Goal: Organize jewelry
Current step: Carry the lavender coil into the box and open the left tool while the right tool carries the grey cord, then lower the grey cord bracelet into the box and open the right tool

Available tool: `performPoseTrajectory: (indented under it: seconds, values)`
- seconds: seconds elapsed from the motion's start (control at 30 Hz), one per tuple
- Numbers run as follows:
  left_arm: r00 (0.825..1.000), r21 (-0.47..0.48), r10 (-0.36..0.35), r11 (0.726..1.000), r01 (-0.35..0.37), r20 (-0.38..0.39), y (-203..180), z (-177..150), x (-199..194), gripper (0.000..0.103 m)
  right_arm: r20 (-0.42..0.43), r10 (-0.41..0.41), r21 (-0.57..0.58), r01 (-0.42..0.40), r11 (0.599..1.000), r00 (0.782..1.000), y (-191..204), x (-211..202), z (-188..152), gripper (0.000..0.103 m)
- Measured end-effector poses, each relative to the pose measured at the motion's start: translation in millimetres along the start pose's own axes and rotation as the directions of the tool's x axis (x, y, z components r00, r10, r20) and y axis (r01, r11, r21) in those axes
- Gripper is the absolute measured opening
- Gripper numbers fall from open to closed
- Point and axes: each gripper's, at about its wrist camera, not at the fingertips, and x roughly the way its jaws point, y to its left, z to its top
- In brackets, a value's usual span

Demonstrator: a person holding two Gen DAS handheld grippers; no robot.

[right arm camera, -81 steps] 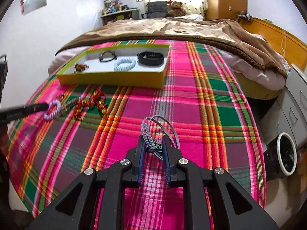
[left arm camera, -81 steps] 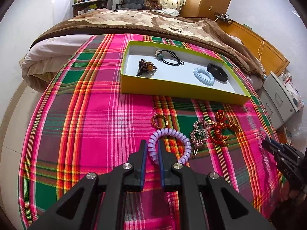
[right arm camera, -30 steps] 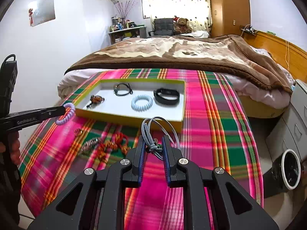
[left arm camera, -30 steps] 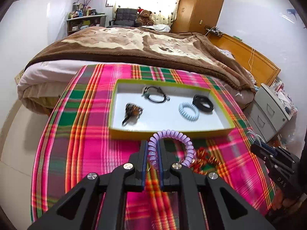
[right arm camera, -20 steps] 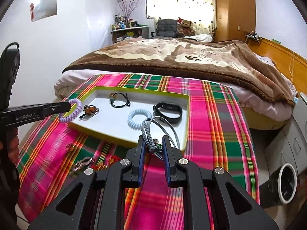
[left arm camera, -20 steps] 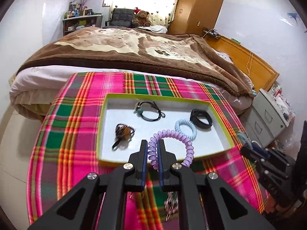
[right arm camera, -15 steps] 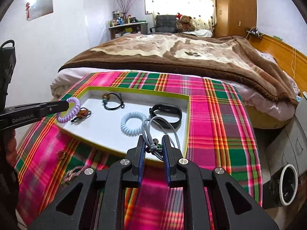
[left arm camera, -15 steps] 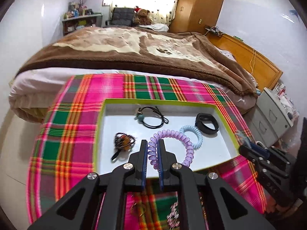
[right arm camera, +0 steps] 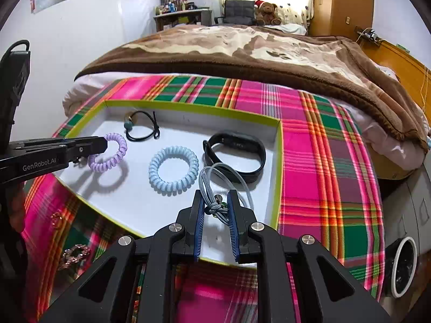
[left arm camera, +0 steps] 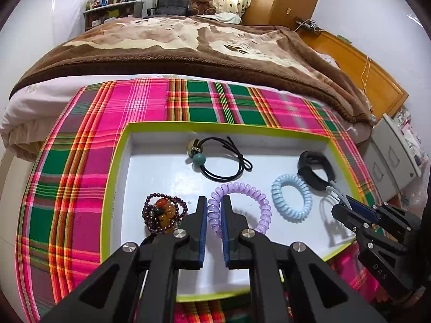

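Your left gripper pinches a purple coil hair tie, its jaws pressed tight on the coil, holding it above the white floor of a shallow box with a lime-green rim. Your right gripper is clamped on the knot of a grey cord loop, which arches over the near right part of the same box. Inside the box lie a pale blue coil hair tie near the middle, a black wristband just beside it toward the right wall, a black elastic with a teal bead toward the far wall, and a dark bead bracelet just left of your left gripper's fingers. The box sits on a pink, green and orange plaid cloth spread over a bed; a brown blanket covers the bed beyond it. On the cloth before the box, a small ring and a sparkly hair clip lie loose.
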Motion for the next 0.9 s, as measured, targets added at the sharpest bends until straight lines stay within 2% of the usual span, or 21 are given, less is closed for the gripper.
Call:
performPoseTrajectory:
  seconds: [0.23,0.67,0.77,0.9]
  values:
    - [0.999,-0.004,0.004,1.0,-0.004,-0.038,1.1,-1.3,11.8,0.01,-0.042,0.04,0.0,-0.04,0.999,0.998,0.7,9.8,1.2,0.017]
    - [0.999,-0.01,0.005,1.0,-0.005,-0.038,0.0,0.9,13.1,0.012,-0.062,0.067,0.031,-0.065,0.997,0.996,-1.6,13.4,3.4,0.018]
    - [0.999,-0.008,0.006,1.0,-0.007,-0.038,0.6,1.3,12.4,0.018,-0.059,0.064,0.028,-0.062,0.998,0.996,-1.0,13.4,3.4,0.02]
    - [0.999,-0.015,0.012,1.0,-0.013,-0.038,1.9,1.1,11.2,0.028,-0.048,0.066,0.037,-0.065,0.997,0.997,-3.4,11.5,3.6,0.029]
